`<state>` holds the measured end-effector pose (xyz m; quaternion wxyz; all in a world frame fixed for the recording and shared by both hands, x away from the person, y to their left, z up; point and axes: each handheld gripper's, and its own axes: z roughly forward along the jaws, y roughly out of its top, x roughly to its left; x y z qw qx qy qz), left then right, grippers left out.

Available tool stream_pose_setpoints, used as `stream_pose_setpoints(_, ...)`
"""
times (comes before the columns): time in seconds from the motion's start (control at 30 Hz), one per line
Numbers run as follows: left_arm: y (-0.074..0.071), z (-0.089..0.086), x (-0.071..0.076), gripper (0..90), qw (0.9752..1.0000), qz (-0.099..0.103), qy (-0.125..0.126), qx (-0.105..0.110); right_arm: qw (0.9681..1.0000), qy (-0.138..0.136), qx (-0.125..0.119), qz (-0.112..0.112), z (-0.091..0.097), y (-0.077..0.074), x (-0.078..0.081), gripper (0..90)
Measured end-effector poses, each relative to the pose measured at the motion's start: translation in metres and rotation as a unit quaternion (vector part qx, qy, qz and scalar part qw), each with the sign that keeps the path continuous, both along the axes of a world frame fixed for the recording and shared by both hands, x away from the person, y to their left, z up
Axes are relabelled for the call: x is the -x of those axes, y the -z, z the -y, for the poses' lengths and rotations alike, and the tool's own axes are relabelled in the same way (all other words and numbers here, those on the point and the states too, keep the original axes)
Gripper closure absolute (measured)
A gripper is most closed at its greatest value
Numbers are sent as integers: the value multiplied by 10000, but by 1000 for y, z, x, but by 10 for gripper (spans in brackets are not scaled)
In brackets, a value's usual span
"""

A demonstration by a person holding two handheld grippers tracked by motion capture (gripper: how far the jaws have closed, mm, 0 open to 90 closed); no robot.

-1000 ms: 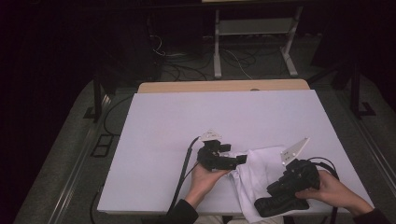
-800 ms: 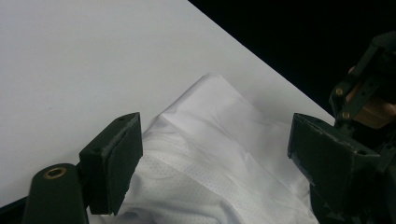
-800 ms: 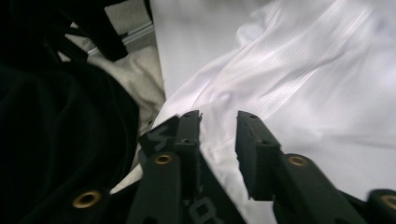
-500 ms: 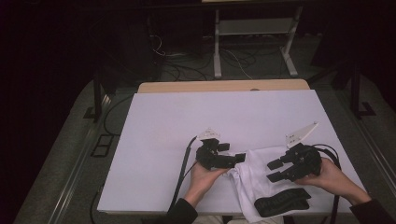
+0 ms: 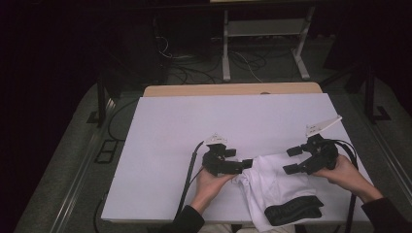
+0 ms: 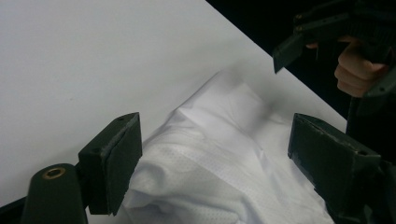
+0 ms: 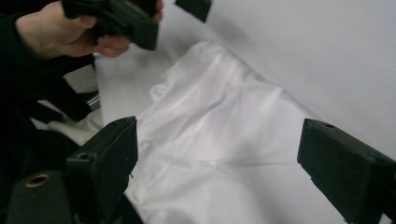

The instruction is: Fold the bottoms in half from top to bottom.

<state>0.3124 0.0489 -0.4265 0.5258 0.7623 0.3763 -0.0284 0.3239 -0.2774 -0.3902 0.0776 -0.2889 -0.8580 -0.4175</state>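
Observation:
A white garment (image 5: 277, 180) lies crumpled at the front right of the white table (image 5: 194, 126). Its black band (image 5: 294, 209) sits at the front edge. My left gripper (image 5: 247, 164) points right at the garment's left edge. Its jaws stand open, with the cloth (image 6: 224, 158) lying loose between them. My right gripper (image 5: 290, 160) hovers over the garment's far right part and points left. Its jaws have just been opening and stand wide over the cloth (image 7: 219, 121), pressing on nothing.
A wooden strip (image 5: 233, 90) runs along the table's far edge. Beyond it, cables and a metal stand (image 5: 262, 43) are on the dark floor. A black cable (image 5: 189, 174) trails from the left gripper over the front edge.
The right gripper has moved from beside the black band at the front edge up and away toward the far right, and its jaws have opened. The left gripper kept still.

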Motion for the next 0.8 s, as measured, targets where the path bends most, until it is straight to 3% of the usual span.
stream_pose_setpoints(0.43, 7, -7, -6, 165, 9997, -106, -113, -180, 9979, 634, 93, -59, 22, 17, -30, 120)
stream_pose_setpoints(0.8, 15, -8, -11, 154, 9987, -281, -43, -432, 9952, 909, 332, -165, 31, 35, -45, 135)
